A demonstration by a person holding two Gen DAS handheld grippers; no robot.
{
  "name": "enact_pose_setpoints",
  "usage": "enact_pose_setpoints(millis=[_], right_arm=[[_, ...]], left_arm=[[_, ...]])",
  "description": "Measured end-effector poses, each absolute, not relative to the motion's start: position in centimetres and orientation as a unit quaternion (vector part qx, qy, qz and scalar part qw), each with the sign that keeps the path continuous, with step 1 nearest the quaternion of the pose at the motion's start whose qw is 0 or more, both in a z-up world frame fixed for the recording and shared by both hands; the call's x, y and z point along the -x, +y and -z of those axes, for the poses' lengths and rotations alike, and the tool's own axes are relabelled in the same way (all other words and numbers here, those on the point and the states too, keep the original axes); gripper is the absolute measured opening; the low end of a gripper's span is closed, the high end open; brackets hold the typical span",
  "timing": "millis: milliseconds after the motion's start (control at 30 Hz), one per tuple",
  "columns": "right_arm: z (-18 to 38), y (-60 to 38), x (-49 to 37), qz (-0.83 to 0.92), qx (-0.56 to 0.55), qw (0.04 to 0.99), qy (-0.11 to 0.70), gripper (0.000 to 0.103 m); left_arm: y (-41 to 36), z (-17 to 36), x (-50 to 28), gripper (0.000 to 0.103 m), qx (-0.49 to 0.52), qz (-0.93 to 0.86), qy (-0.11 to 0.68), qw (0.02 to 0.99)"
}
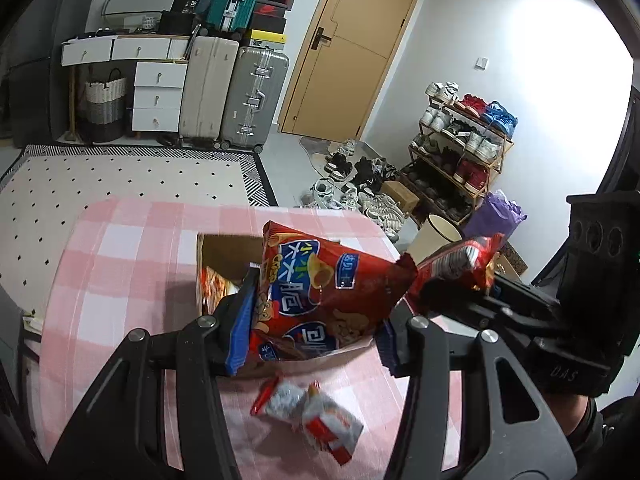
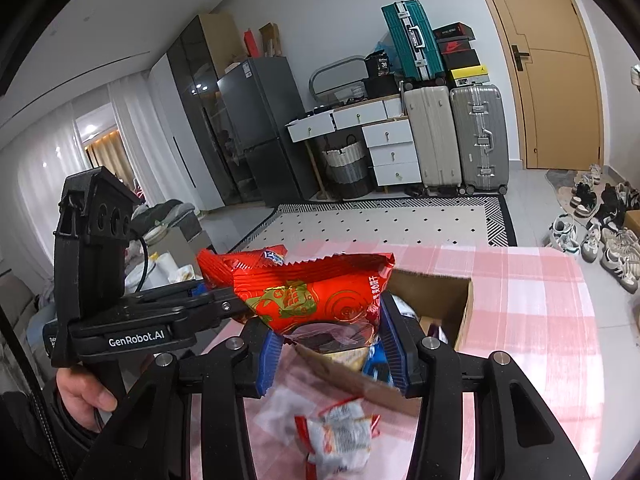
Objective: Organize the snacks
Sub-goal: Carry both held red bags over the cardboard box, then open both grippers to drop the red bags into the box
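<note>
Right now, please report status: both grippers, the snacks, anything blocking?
Left gripper shut on red biscuit bag. Right gripper shut on red snack bag. Both above cardboard box. Two small packets loose on table.

I am viewing white walls, a tan door, upright suitcases, white drawers, a dotted rug and a shoe rack.

home entryway, suitcases, shoe rack

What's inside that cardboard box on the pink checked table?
Some snack packets show in the cardboard box: an orange-red one at its left wall, blue and pale ones in the right view. The red bags held by the two grippers cover the rest.
</note>
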State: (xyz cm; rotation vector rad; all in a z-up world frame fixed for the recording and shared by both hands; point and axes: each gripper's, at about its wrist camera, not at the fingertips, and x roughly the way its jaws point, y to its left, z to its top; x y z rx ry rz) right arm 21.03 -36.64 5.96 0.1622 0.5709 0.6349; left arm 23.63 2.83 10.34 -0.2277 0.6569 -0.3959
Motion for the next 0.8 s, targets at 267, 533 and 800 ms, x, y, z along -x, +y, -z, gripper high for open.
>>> enact_pose_setpoints(millis=[267,533,800], right_arm=[[-5.9,-36.6,-25.2,-0.291,-0.081,0.908,0.290,0.045],[-4.1,-36.5,-29.5,-0.260,-0.086,0.905,0.325,0.045],[-2.0,-35.9,-32.2,-0.253,-0.083,0.898,0.350,0.045]], left_arm=[[1.2,-10.6,-29.6,0.048,0.115,0.198,0.327,0.917],[0.1,-7.3,-34.7,0.048,0.115,0.192,0.348,0.911],[0.3,-3.3,-37.3,0.048,0.123,0.179,0.371,0.903]])
